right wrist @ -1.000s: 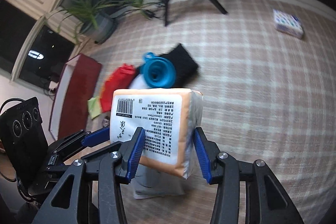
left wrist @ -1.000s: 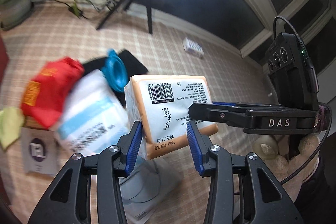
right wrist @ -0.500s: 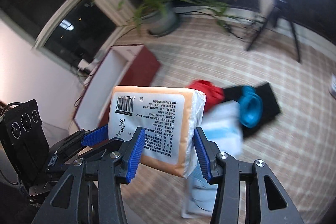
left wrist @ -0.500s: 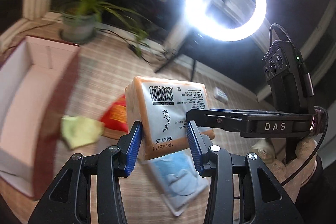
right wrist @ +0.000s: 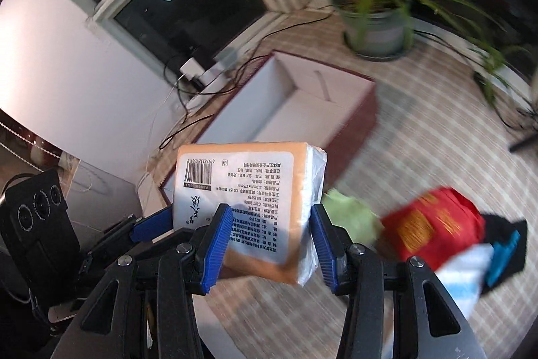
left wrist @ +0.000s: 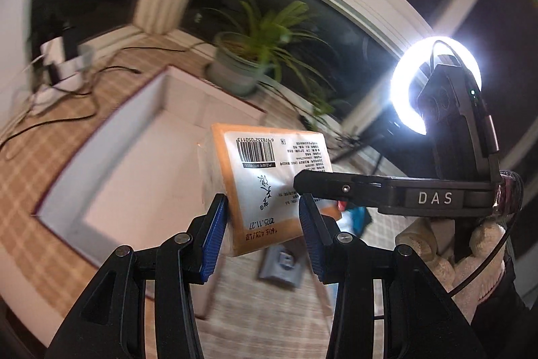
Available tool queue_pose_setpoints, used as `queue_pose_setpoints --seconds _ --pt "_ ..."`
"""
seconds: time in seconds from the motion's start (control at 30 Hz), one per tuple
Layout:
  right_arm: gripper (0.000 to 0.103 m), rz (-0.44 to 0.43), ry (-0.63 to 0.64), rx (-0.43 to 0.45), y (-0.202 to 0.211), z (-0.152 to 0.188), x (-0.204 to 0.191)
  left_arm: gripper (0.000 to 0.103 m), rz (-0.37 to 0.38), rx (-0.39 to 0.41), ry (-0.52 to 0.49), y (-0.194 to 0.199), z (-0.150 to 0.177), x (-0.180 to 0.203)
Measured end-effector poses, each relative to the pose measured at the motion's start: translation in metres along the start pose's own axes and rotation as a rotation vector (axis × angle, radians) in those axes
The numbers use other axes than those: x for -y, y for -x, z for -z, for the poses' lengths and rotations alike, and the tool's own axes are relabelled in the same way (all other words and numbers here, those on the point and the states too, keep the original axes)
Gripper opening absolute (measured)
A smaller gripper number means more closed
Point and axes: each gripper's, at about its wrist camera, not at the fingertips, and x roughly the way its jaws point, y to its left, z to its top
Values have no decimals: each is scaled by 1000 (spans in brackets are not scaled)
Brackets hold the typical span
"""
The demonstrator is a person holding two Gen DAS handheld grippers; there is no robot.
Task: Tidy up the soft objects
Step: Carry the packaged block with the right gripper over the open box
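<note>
Here, open box point(right wrist: 312, 110), white inside, dark red outside, on checked floor at left. Left gripper point(left wrist: 262, 234) and right gripper point(right wrist: 270, 244) both partly open, each clamped on orange tissue pack point(right wrist: 248, 201), held in air short of box. Soft items point(right wrist: 433, 224) on floor at right.

A tissue pack point(right wrist: 248, 207) sits between the fingers of both grippers, the left gripper point(left wrist: 262, 244) and the right gripper point(right wrist: 270, 246), above the floor. An open box point(right wrist: 302, 110) lies on the floor beyond it, with a potted plant point(right wrist: 376, 22) farther off. A heap of soft items point(right wrist: 433, 231) lies on the floor to the right of the pack in the right wrist view.
</note>
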Motion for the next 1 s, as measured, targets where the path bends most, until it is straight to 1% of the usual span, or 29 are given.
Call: queue_pose_setpoints --seconds 0.17,0.37,0.57,0.7,1.0 --pt "44 -7 68 -49 -39 -23 -26 41 -54 6 48 1 -4 -32" --pt "44 -13 111 -120 -80 -42 -40 41 -122 -9 100 -5 -6 -67" --pt "44 -30 93 -185 -114 -56 -37 41 -162 -48 106 -16 -2 -79" --pt "45 -28 86 -225 -130 -59 -33 41 -180 -75 120 -25 0 -84" --pt "47 6 105 -244 -145 -66 -33 41 -197 -113 139 -40 0 -88"
